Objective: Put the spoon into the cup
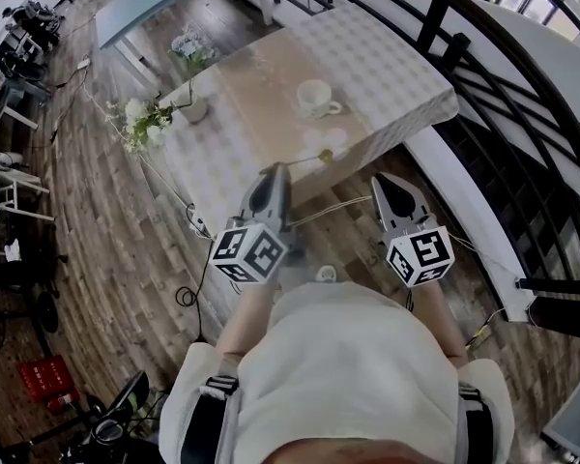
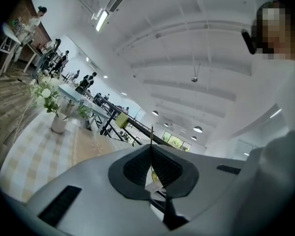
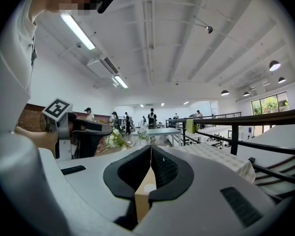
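We judge the spoon [image 1: 309,159] could swivel or slip in so narrow a pinch and strike the rim of the cup [image 1: 315,97], which sits well ahead on the table [image 1: 396,61]. The left gripper [image 1: 275,170] is clamped on the spoon. Its thin stem, the long axis, runs past the jaw tips toward the table, and the right gripper [image 1: 387,180] is closed on nothing.

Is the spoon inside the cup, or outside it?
Outside. The spoon is pinched in the left gripper, whose jaws are shut on it, by the near edge of the table; the cup stands farther off.
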Demonstrator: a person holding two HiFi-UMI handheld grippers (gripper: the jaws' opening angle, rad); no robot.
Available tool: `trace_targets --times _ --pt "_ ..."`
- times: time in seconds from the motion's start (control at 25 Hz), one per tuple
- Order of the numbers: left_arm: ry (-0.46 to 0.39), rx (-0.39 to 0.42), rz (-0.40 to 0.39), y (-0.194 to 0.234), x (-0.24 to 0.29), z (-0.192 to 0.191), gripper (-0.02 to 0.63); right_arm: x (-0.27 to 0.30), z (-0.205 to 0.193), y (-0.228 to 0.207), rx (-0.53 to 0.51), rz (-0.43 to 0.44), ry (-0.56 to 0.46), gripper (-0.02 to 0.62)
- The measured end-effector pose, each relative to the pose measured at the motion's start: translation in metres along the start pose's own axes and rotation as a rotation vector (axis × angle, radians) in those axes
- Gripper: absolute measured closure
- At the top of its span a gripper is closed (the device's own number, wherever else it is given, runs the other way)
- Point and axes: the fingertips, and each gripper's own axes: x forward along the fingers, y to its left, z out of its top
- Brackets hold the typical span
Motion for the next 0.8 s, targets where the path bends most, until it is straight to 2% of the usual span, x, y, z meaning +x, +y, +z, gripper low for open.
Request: trace_targets --times 0.48,0.8 --pt "0.007 -0.01 0.031 0.027 0.029 0.009 0.601 0.036 -0.006 -0.009 0.023 0.017 0.027 0.594" --pt "-0.005 -0.009 0.067 0.041 0.066 0.013 0.601 0.077 -0.002 -0.031 -0.002 0.074 0.018 0.594"
